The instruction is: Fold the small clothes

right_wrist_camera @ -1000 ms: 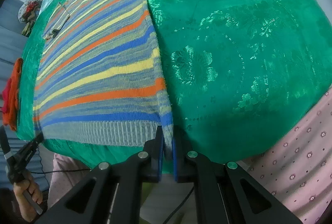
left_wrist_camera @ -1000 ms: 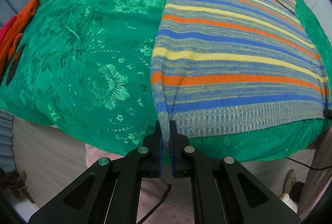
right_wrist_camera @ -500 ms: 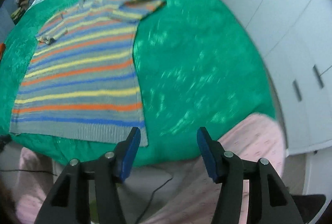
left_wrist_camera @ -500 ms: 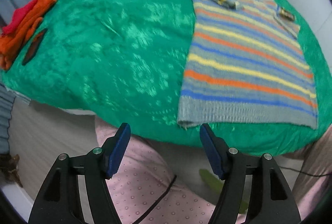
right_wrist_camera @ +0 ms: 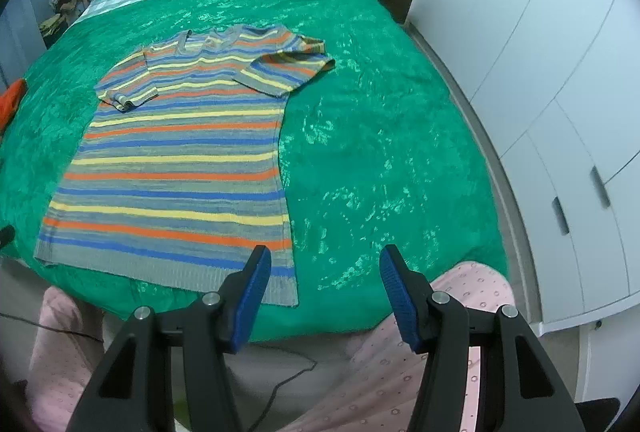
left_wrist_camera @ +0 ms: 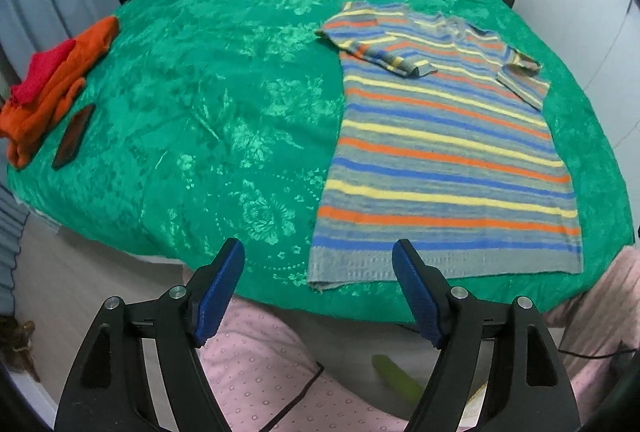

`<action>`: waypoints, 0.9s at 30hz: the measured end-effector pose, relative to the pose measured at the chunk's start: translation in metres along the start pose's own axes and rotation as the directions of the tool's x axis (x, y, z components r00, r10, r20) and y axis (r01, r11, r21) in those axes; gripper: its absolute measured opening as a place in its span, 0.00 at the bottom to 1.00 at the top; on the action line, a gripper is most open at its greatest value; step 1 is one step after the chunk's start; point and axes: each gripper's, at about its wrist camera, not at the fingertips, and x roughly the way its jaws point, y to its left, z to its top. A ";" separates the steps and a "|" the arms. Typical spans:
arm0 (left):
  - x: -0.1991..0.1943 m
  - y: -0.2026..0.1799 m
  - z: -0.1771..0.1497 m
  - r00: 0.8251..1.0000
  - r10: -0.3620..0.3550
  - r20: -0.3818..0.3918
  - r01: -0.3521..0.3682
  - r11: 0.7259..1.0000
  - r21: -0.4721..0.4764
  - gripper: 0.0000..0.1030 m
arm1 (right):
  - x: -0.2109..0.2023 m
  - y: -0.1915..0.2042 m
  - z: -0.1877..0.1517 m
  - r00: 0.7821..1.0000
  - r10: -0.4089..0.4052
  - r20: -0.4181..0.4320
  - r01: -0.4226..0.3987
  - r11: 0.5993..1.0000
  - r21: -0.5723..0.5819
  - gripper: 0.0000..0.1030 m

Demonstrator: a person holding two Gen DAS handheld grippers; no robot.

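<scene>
The green bedspread [left_wrist_camera: 192, 120] filled most of both views, and on it the striped sweater [left_wrist_camera: 440, 152] lay flat, hem nearest the person, both short sleeves already turned in across the chest. Where a second earlier each hand-held gripper had been clamped on a bottom corner of the hem, both had since let go and drawn back from the bed edge, so the sweater had been laid out and released, not carried.

The left hand-held gripper [left_wrist_camera: 318, 290] stood with its blue pads wide apart and nothing between them; the sweater's hem corner lay just ahead of it, slightly toward its right finger. The right hand-held gripper [right_wrist_camera: 325, 290] was likewise spread wide and empty, the opposite hem corner lying just ahead of its left finger. Half a second before, both were already open, but the views were blurred with motion; now they were steadier and showed more of the bed.

Judging from this, the spreading and sleeve step looked finished, and the lengthwise or hem-to-collar fold was yet to come.

Far off to the left gripper's left, a pile of orange and red clothes [left_wrist_camera: 48, 92] sat beside a small dark flat object [left_wrist_camera: 74, 136], well apart from the sweater
</scene>
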 end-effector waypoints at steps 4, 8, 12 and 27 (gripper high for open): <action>-0.001 -0.001 -0.001 1.000 0.011 0.005 -0.011 1.000 0.005 0.76 | -0.006 0.002 0.001 1.000 -0.001 0.012 0.001 1.000 -0.002 0.55; -0.001 0.000 -0.002 1.000 0.014 0.004 -0.014 1.000 -0.001 0.76 | -0.007 0.001 0.002 1.000 0.003 0.014 -0.003 1.000 0.005 0.55; 0.002 -0.004 0.000 1.000 0.021 -0.002 -0.021 1.000 0.009 0.79 | 0.004 0.006 0.002 0.998 0.064 -0.024 -0.064 0.998 -0.028 0.61; 0.021 -0.011 0.015 0.995 0.085 -0.050 -0.085 0.996 0.008 0.87 | 0.176 0.068 0.179 0.966 0.250 -0.059 -0.250 0.863 -0.438 0.59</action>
